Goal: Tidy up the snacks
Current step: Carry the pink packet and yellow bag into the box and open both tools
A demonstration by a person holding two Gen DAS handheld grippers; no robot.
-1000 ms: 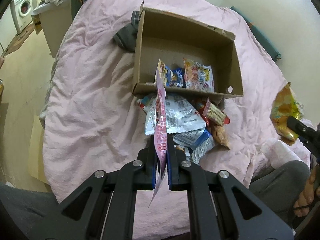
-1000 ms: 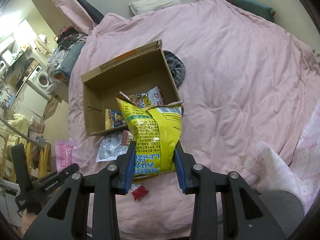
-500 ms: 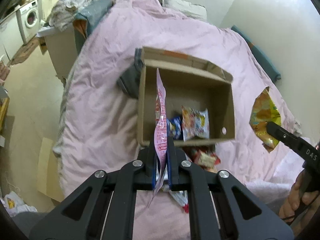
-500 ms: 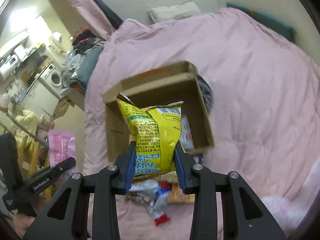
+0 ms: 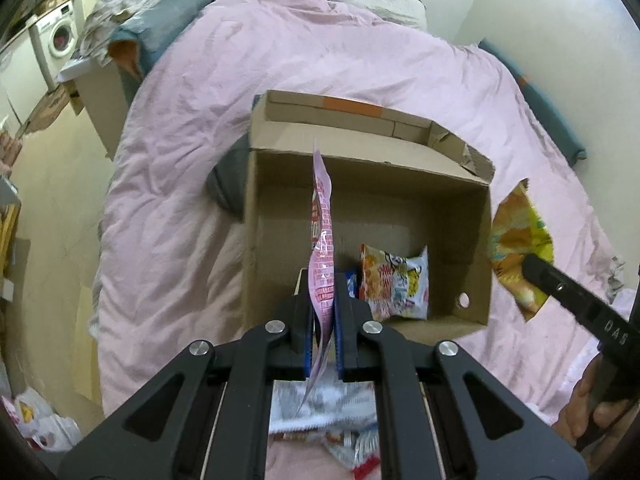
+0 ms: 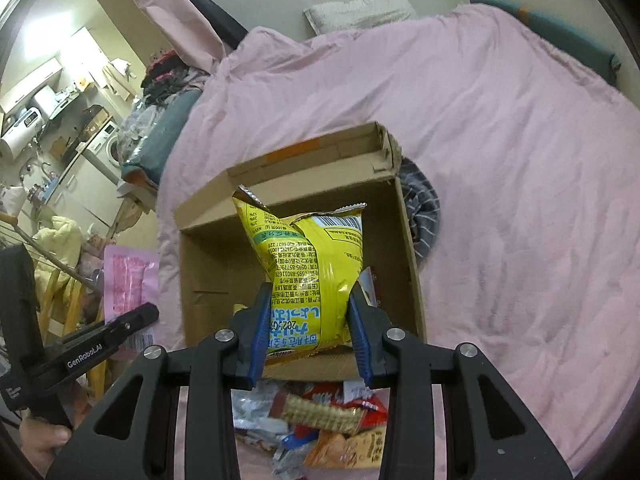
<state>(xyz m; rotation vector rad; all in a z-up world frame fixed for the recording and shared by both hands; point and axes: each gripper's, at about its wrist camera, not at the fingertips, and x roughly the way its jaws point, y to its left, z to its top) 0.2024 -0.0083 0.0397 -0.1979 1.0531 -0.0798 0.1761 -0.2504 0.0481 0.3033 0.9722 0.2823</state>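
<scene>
My left gripper (image 5: 323, 304) is shut on a flat pink snack packet (image 5: 322, 240), held edge-on above the near left part of an open cardboard box (image 5: 256, 216) on the pink bed. The packet also shows in the right wrist view (image 6: 129, 280). My right gripper (image 6: 308, 312) is shut on a yellow chip bag (image 6: 308, 260) above the box (image 6: 408, 248); the bag shows in the left wrist view (image 5: 520, 248) off the box's right side. A few snack bags (image 5: 394, 284) lie inside the box. A pile of loose snacks (image 6: 320, 420) lies on the bed before the box.
The pink duvet (image 5: 192, 128) covers the bed. A dark striped cloth (image 6: 424, 216) lies against the box's far side. A pillow (image 6: 360, 10) lies at the head. Clutter, a cabinet and a washing machine (image 5: 60, 40) stand left of the bed.
Both grippers have risen and moved forward from the snack pile to over the box, each still holding its packet. The box now fills the middle of both views.
</scene>
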